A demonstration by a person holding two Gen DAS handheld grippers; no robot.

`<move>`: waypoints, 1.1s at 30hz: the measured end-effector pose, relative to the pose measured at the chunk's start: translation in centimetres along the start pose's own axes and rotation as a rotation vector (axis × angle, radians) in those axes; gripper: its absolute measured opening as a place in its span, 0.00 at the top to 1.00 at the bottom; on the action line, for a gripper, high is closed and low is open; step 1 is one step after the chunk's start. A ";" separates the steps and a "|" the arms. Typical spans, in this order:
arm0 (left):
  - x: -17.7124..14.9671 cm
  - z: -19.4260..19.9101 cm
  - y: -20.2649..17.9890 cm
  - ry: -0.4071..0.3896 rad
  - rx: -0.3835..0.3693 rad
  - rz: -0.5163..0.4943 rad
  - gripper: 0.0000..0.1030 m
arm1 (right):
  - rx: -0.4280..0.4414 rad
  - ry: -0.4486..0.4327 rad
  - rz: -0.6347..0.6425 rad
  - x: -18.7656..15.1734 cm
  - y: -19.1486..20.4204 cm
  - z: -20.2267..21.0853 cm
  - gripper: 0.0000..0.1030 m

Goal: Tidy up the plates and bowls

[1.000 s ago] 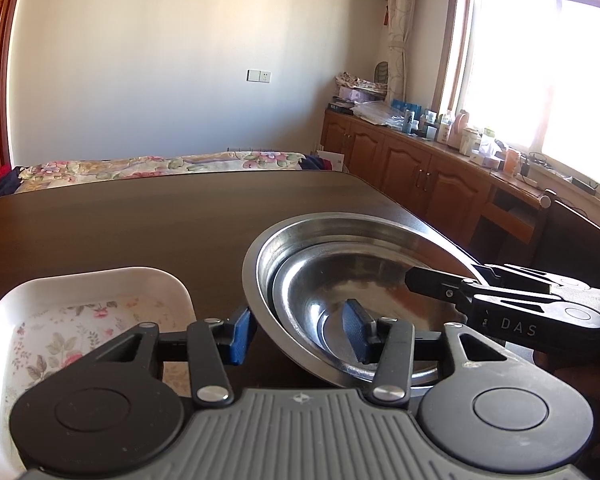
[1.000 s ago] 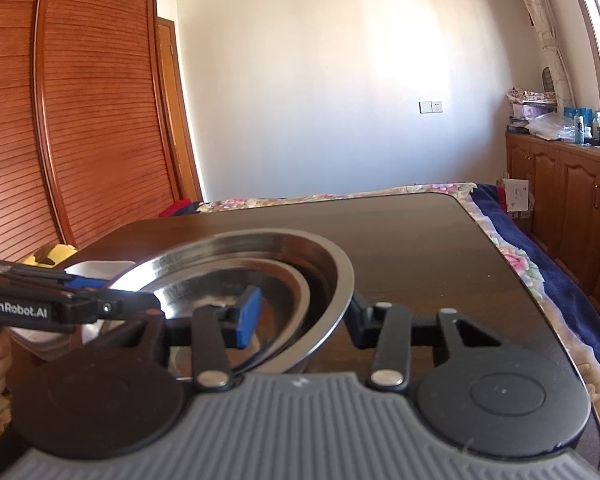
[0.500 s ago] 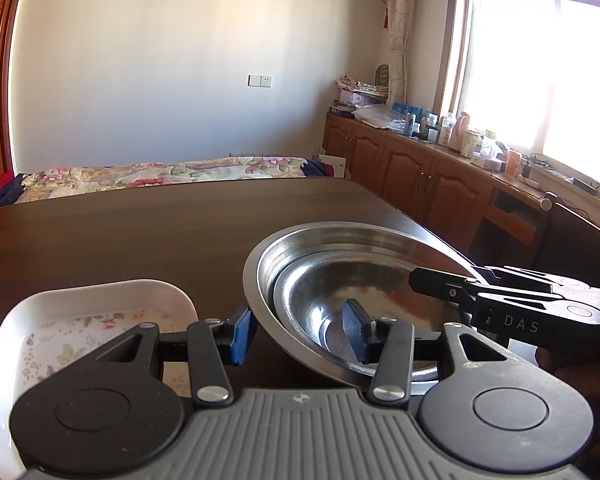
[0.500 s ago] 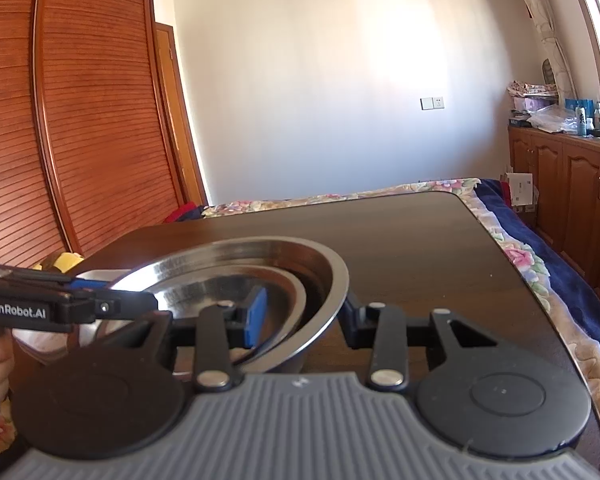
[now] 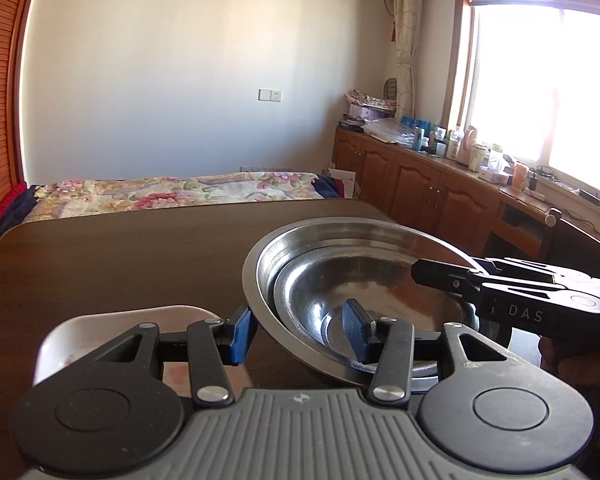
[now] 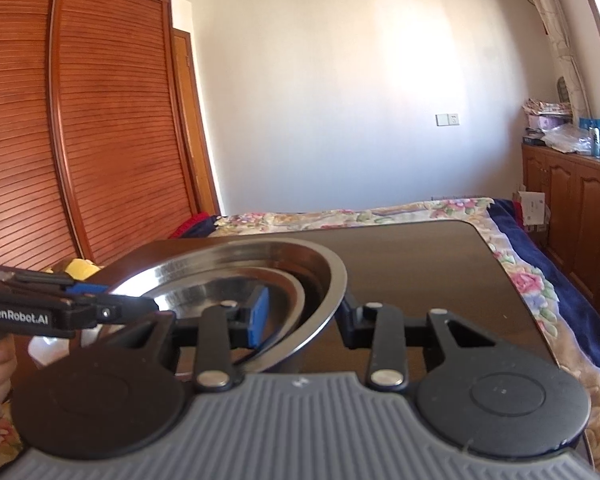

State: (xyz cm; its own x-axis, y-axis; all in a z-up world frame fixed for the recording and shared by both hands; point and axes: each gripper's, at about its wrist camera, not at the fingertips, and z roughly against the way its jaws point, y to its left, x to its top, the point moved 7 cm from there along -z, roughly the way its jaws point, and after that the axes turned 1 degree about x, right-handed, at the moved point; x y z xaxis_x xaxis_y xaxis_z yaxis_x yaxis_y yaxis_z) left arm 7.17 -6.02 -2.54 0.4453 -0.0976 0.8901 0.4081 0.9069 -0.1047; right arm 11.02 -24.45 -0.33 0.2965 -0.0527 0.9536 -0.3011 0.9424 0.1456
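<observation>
A large steel bowl [image 5: 340,240] with a smaller steel bowl [image 5: 372,288] nested inside it is held between my two grippers above the dark table. My left gripper [image 5: 298,332] straddles the big bowl's left rim, one pad outside and one inside. My right gripper [image 6: 304,316] straddles the opposite rim [image 6: 336,280] the same way. Both sets of jaws stand around the rim with a gap visible. A white floral dish [image 5: 112,328] lies on the table under my left gripper.
The dark wooden table [image 5: 120,256] stretches ahead, with a flowered bedspread [image 5: 180,188] past its far edge. Wooden cabinets [image 5: 440,196] with bottles stand at right under the window. A slatted wardrobe [image 6: 80,140] stands at left.
Both grippers and the nested steel bowls have risen; the white dish and table have dropped lower in the left wrist view, and more wall and ceiling show.
</observation>
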 end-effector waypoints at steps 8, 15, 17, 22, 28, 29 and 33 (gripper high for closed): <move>0.2 2.3 2.9 -0.012 0.045 0.033 0.53 | 0.060 0.006 0.034 0.7 2.8 -1.1 0.63; 0.2 4.6 5.9 -0.027 0.094 0.048 0.53 | 0.130 0.023 0.038 0.9 5.6 -2.4 0.63; 0.1 5.0 6.8 -0.028 0.110 0.057 0.53 | 0.151 0.029 0.043 0.8 6.4 -2.8 0.63; 0.0 5.8 8.7 -0.025 0.139 0.073 0.53 | 0.192 0.051 0.053 0.6 8.2 -3.9 0.63; -0.6 6.0 9.9 -0.002 0.155 0.075 0.53 | 0.227 0.078 0.049 0.4 9.4 -4.5 0.63; -0.7 6.1 10.1 0.000 0.158 0.078 0.53 | 0.230 0.081 0.052 0.3 9.6 -4.6 0.63; -1.1 6.2 10.6 0.002 0.163 0.089 0.53 | 0.238 0.094 0.065 -0.1 10.2 -4.6 0.63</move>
State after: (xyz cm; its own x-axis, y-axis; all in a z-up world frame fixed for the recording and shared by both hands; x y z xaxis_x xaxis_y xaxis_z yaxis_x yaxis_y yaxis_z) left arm 6.08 6.20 -1.90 0.4753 -0.0148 0.8797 0.2329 0.9663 -0.1096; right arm 12.03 -13.29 -0.16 0.3488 0.0466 0.9360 -0.5238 0.8379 0.1534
